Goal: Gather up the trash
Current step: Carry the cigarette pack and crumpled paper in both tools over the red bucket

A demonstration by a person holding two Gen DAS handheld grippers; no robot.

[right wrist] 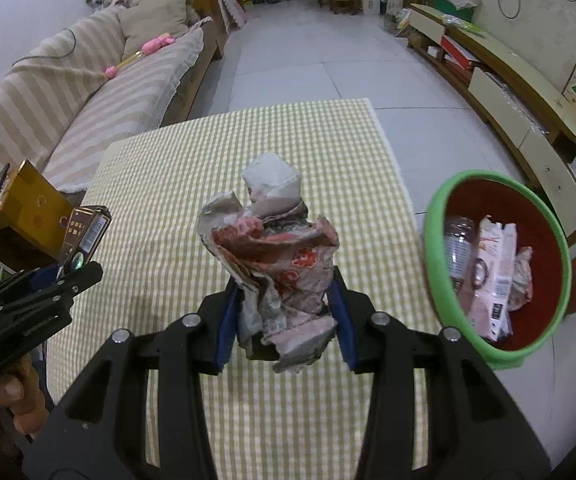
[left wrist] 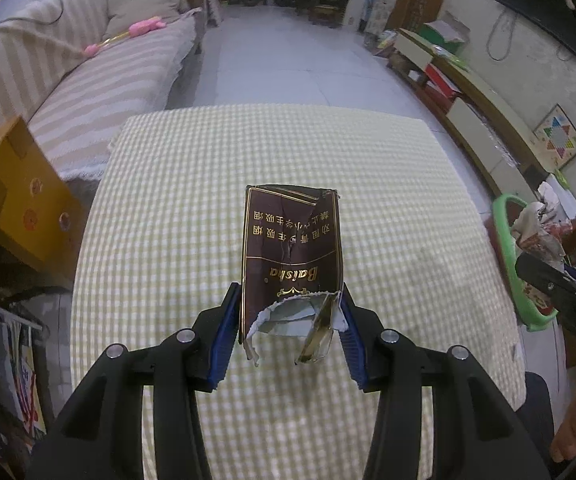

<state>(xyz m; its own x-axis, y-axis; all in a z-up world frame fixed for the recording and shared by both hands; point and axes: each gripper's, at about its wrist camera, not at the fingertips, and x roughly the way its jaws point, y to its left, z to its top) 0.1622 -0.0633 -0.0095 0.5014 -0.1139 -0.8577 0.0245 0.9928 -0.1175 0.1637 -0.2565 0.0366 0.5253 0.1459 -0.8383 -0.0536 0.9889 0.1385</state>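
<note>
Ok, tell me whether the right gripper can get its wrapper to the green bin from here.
Probably yes: the right gripper, shut on the crumpled wrapper, has the green bin just to its right, mouth open, nothing between.

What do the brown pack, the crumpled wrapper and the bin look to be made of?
Brown pack: thin glossy printed cardboard, going by its gold lettering, creases and white torn edge. Crumpled wrapper: probably printed paper or thin film; it holds sharp crumples and looks matte. Bin: likely moulded plastic, with a smooth green rim and red inside.
</note>
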